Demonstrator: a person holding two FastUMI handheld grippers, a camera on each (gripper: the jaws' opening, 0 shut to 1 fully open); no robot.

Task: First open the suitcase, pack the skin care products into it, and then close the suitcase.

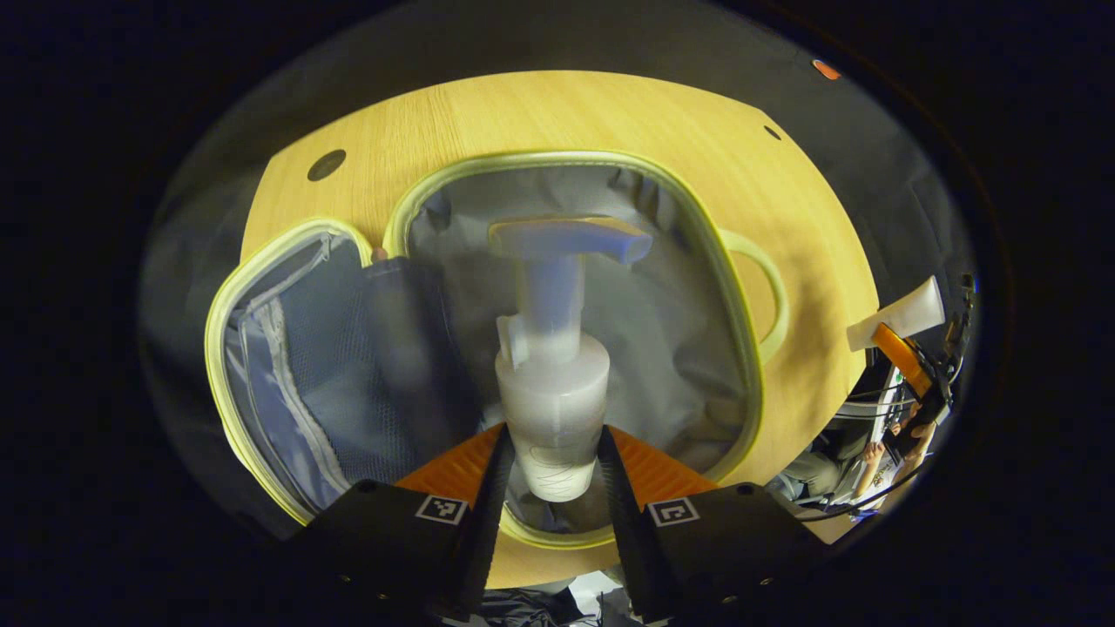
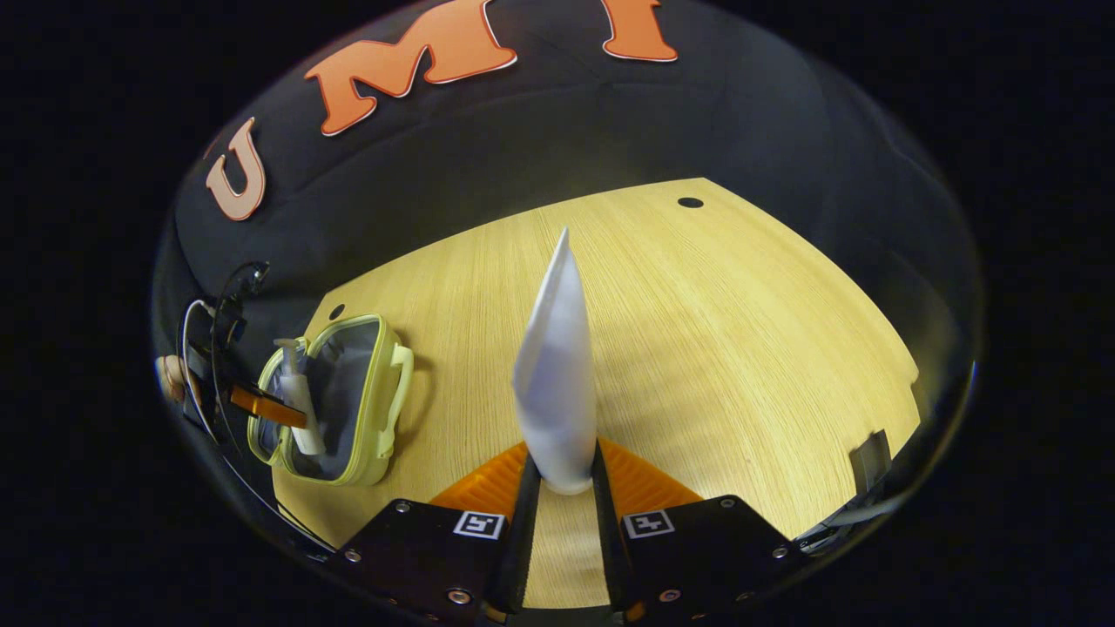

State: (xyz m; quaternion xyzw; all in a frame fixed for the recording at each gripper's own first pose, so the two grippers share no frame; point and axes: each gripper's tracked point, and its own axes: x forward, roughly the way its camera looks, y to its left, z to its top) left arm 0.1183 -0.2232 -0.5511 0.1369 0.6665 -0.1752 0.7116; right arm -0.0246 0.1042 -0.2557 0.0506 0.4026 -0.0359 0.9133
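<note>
While left claw [image 1: 553, 461] grips pump bottle [image 1: 553, 383] over suitcase [image 1: 557, 161], right claw [image 2: 564, 475] clamps tube [image 2: 557, 374].

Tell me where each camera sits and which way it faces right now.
Left gripper view: rides on the left tongs, looking down over the pump bottle they grip into the open suitcase on the wooden table; the right tongs' tube shows far right.
Right gripper view: rides on the right tongs, facing across the table toward the booth wall, gripping a white tube; a hand shows far left.
Shared: suitcase, pump bottle, table, tube.
</note>
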